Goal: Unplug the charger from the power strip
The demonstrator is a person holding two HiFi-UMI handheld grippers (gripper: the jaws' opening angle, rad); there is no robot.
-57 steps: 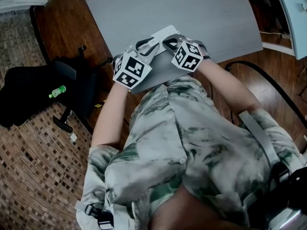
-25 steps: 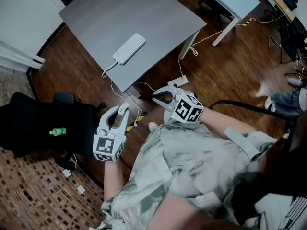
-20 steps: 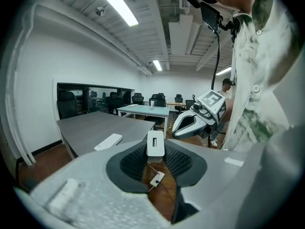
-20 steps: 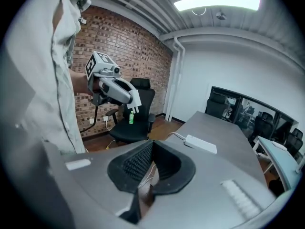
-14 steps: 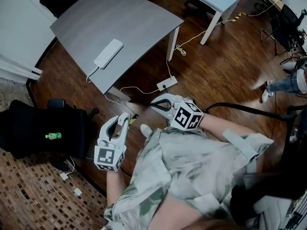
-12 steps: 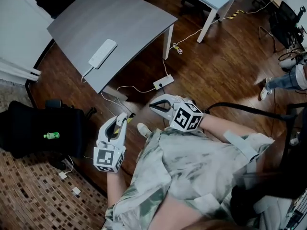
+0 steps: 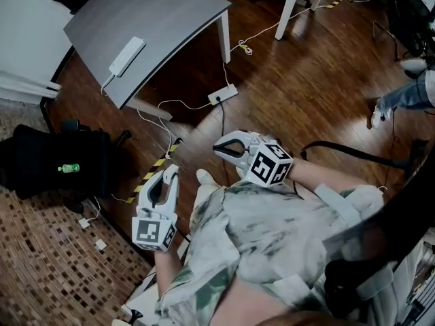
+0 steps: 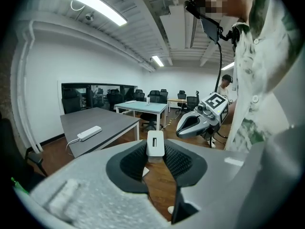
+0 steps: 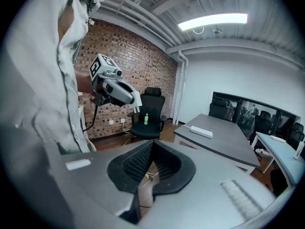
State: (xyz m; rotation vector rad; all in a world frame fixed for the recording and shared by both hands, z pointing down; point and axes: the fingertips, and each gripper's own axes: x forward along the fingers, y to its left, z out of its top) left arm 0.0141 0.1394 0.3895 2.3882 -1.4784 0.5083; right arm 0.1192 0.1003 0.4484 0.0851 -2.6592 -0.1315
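My left gripper (image 7: 170,174) is shut on a small white charger (image 8: 155,143), which stands upright between the pads in the left gripper view. It hangs over the wooden floor, well away from the grey table (image 7: 170,12). The white power strip (image 7: 127,55) lies on that table, its cord trailing off the edge; it also shows as the power strip (image 8: 89,133) and the power strip (image 9: 201,131) in the gripper views. My right gripper (image 7: 219,147) is held beside the left one, its pads meeting with nothing between them (image 9: 149,149).
A second white power strip (image 7: 223,94) lies on the floor with cables running to it. A black office chair (image 7: 41,161) carrying a green bottle (image 7: 66,168) stands at left. Yellow-black tape (image 7: 153,175) marks the floor. Another person's leg (image 7: 408,94) is at right.
The table and its power strip have slid up and away in the head view as both grippers moved back from it. The left gripper's grip is unchanged.
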